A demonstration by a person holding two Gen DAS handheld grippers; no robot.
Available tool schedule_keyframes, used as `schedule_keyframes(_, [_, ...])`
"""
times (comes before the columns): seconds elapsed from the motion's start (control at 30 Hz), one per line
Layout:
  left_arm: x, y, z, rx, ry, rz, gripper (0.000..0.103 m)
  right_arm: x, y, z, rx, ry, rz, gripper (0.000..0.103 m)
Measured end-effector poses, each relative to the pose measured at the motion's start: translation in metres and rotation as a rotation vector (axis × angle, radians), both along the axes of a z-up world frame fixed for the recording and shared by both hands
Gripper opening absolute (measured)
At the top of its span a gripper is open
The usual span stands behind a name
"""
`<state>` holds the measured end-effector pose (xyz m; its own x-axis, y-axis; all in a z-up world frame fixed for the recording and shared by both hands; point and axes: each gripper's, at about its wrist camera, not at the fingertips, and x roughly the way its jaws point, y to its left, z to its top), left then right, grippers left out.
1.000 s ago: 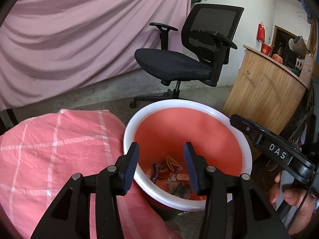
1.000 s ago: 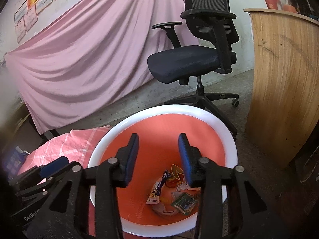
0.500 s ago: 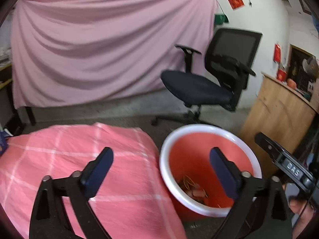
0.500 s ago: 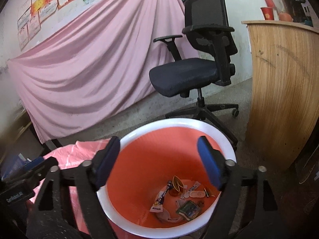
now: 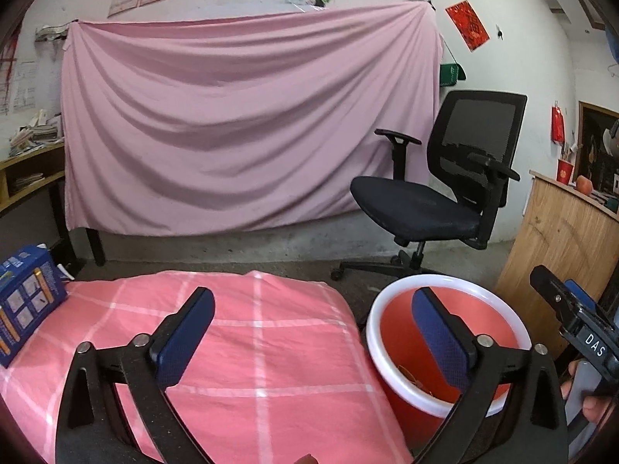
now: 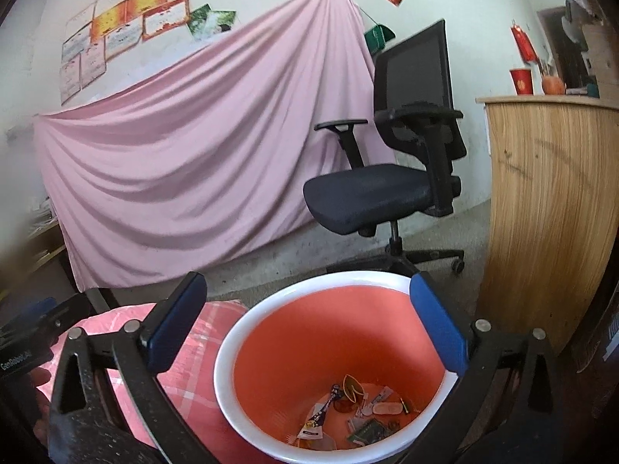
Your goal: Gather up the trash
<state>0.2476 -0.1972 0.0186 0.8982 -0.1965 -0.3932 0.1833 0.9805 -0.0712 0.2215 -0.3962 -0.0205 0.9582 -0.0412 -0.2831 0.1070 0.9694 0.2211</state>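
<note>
A red bucket with a white rim [image 6: 232,332] stands on the floor beside a table under a pink checked cloth [image 5: 251,348]. Several wrappers and scraps [image 6: 348,406] lie on the bucket's bottom. My right gripper [image 6: 307,280] hangs above the bucket, open wide with nothing between its blue pads. My left gripper [image 5: 309,297] is over the cloth's right edge, its jaws still opening and empty; the bucket [image 5: 445,280] sits under its right finger. No loose trash shows on the cloth in these views.
A blue carton [image 5: 27,305] stands at the cloth's left edge. A black office chair [image 5: 425,205] is behind the bucket and a wooden counter [image 5: 561,239] to its right. A pink sheet [image 5: 232,135] hangs on the back wall.
Both grippers went from half closed to wide open. Both rose and tilted up from the bucket; the left one swung left over the cloth.
</note>
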Motion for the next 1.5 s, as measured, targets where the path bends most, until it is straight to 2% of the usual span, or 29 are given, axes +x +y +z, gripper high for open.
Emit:
schedule_keyframes(0.3, [-0.031, 0.041, 0.006, -0.015, -0.076, 0.028, 0.101, -0.027, 0.028, 0.011, -0.089, -0.035, 0.017, 0.103])
schedule_keyframes(0.53, [-0.058, 0.074, 0.004, -0.038, -0.086, 0.043, 0.101, -0.049, 0.06, 0.027, -0.171, -0.076, 0.022, 0.103])
schedule_keyframes(0.8, [-0.1, 0.111, 0.008, -0.048, -0.087, 0.046, 0.101, -0.085, 0.101, 0.039, -0.218, -0.099, 0.057, 0.103])
schedule_keyframes(1.13, [-0.147, 0.151, 0.017, -0.058, -0.121, 0.059, 0.101, -0.124, 0.131, 0.042, -0.19, -0.103, 0.054, 0.103])
schedule_keyframes(1.4, [-0.184, 0.169, 0.006, -0.045, -0.12, 0.061, 0.101, -0.167, 0.148, 0.028, -0.176, -0.11, 0.043, 0.103])
schedule_keyframes(1.5, [-0.193, 0.174, -0.001, -0.045, -0.096, 0.071, 0.101, -0.181, 0.149, 0.024, -0.157, -0.102, 0.009, 0.103])
